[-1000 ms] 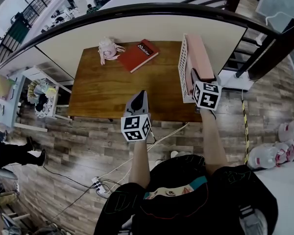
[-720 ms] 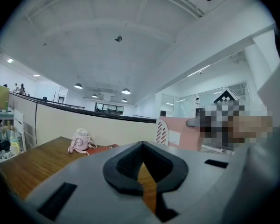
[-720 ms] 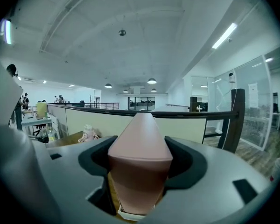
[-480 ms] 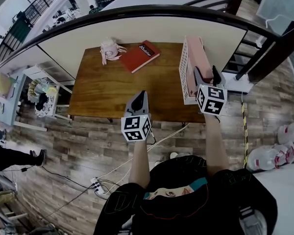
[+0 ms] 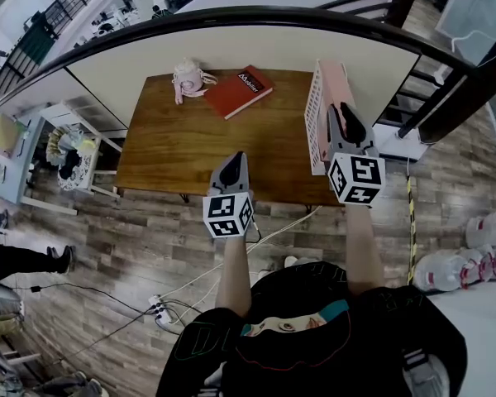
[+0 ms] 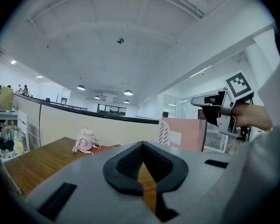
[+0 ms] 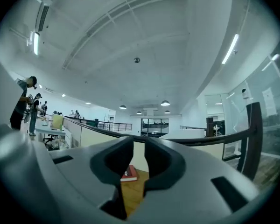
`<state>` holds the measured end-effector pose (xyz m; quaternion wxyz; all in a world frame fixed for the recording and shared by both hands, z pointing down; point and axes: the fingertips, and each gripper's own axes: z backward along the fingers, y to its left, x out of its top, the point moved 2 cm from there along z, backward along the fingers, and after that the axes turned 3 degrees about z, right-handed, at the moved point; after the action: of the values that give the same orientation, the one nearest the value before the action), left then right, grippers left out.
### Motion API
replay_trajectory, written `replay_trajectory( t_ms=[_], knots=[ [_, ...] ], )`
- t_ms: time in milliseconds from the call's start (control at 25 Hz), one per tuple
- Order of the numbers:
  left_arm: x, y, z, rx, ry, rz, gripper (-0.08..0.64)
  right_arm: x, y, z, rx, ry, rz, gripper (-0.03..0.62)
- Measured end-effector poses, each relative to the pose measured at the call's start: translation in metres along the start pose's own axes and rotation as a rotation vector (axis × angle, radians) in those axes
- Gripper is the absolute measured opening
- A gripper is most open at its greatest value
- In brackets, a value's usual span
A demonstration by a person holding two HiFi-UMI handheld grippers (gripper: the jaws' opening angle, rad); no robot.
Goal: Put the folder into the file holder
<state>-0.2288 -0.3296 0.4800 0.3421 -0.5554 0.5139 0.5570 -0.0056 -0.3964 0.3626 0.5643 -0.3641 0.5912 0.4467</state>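
R gripper (image 5: pixel 344 112) lifted clear of folder (image 5: pixel 336 79) in file holder (image 5: pixel 313 116), jaws just narrowed, empty. L gripper (image 5: pixel 236 158) closed, empty. Holder at table (image 5: pixel 190 143) right edge; open wood leftward.

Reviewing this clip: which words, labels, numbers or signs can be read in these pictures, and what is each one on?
No text here is clear enough to quote.
Red book: one white word on the cover, too blurred to read.
Pink folder: a white label, too small to read.
Marker cubes: black-and-white square patterns, no letters or numbers.
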Motion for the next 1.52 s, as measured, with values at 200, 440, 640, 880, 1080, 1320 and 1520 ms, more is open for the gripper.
replay_trajectory(
  t_ms=[200,440,640,880,1080,1320,1520],
  knots=[
    [0.004,0.007,0.007,0.037,-0.003,-0.046,-0.003,-0.005,0.03,-0.005,0.11,-0.003,-0.037,0.003],
    [0.004,0.012,0.013,0.063,-0.007,-0.081,-0.003,-0.021,0.066,-0.009,0.25,0.014,-0.077,0.003],
    [-0.001,0.015,0.017,0.073,-0.001,-0.073,-0.003,-0.057,0.083,-0.011,0.285,0.16,-0.049,0.003],
    [-0.004,0.015,0.018,0.08,0.004,-0.065,-0.003,-0.079,0.084,-0.009,0.282,0.213,-0.057,0.003],
    [-0.007,0.014,0.021,0.083,0.006,-0.064,-0.003,-0.085,0.082,-0.005,0.268,0.227,-0.049,0.003],
    [-0.01,0.011,0.021,0.083,0.01,-0.062,-0.003,-0.086,0.078,-0.002,0.26,0.22,-0.045,0.003],
    [-0.012,0.008,0.022,0.077,0.012,-0.059,-0.003,-0.087,0.076,0.001,0.256,0.217,-0.041,0.003]
  ],
)
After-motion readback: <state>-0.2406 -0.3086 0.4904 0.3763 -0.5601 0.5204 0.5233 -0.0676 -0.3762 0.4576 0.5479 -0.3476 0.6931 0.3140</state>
